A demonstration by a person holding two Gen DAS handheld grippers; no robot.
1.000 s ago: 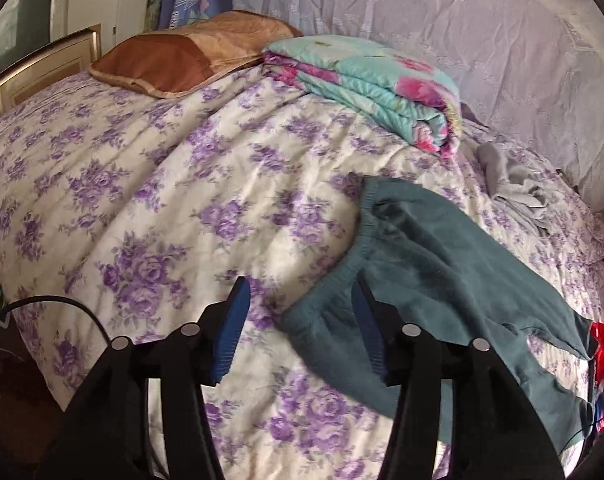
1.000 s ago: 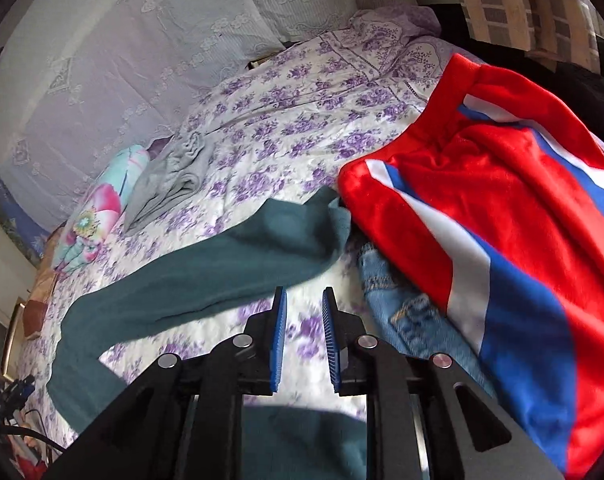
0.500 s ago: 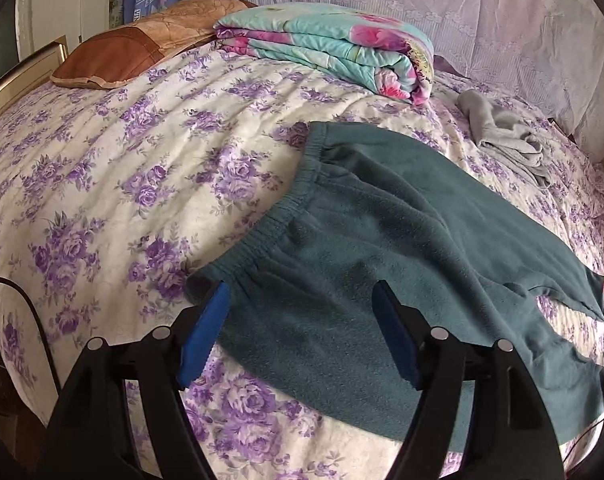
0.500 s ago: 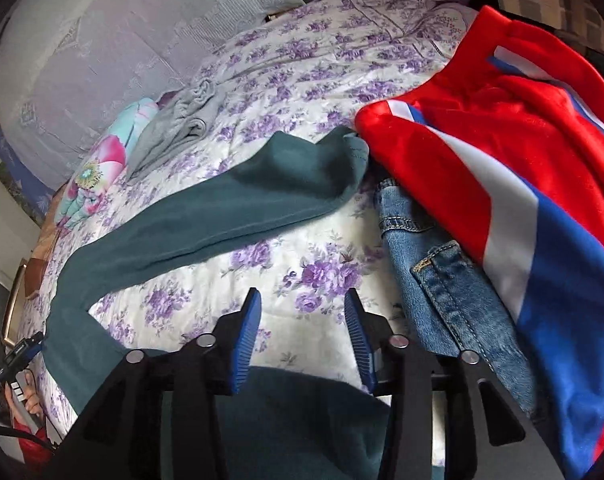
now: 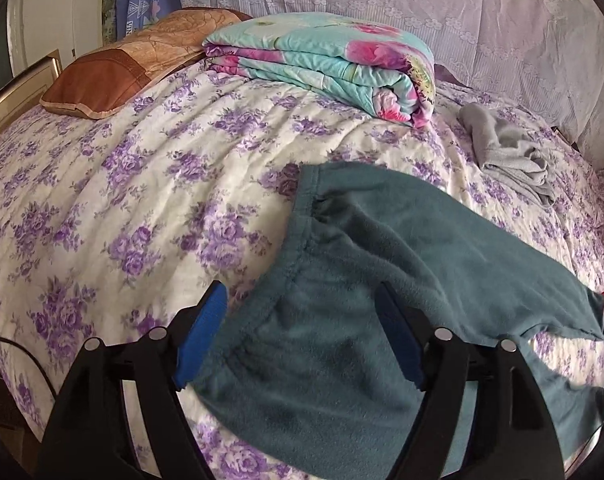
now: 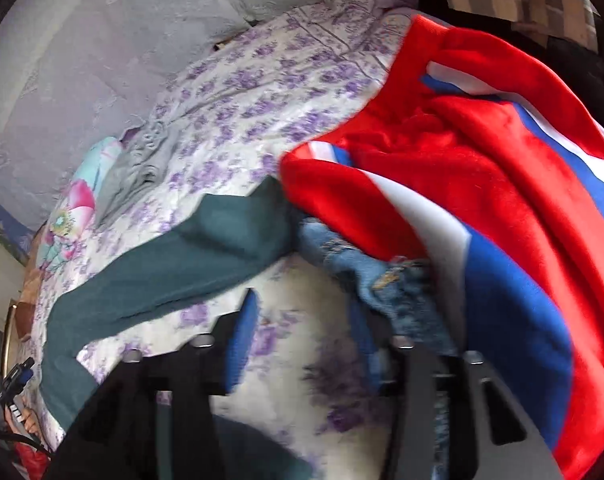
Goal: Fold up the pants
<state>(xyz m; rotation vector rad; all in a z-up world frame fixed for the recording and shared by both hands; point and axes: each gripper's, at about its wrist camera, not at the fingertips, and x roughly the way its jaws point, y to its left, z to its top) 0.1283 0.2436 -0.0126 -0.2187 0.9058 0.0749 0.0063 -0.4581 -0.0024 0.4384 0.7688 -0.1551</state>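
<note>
Teal fleece pants [image 5: 382,248] lie spread on the purple floral bedspread [image 5: 122,200], waistband toward me. My left gripper [image 5: 298,328] is open, its blue pads on either side of the waistband's near corner. In the right wrist view one teal leg [image 6: 170,268] runs across the bed, its cuff beside the red blanket. My right gripper [image 6: 302,320] is open over bare bedspread between the two legs; the view is blurred.
A folded turquoise floral quilt [image 5: 326,60] and a brown pillow [image 5: 134,60] lie at the bed's far side. A grey garment [image 5: 510,152] is crumpled at the right. A red, white and blue blanket [image 6: 482,200] covers blue jeans [image 6: 382,276] by the cuff.
Both grippers have opened wide. The left one moved over the waistband corner. The right one advanced toward the leg cuffs and jeans.
</note>
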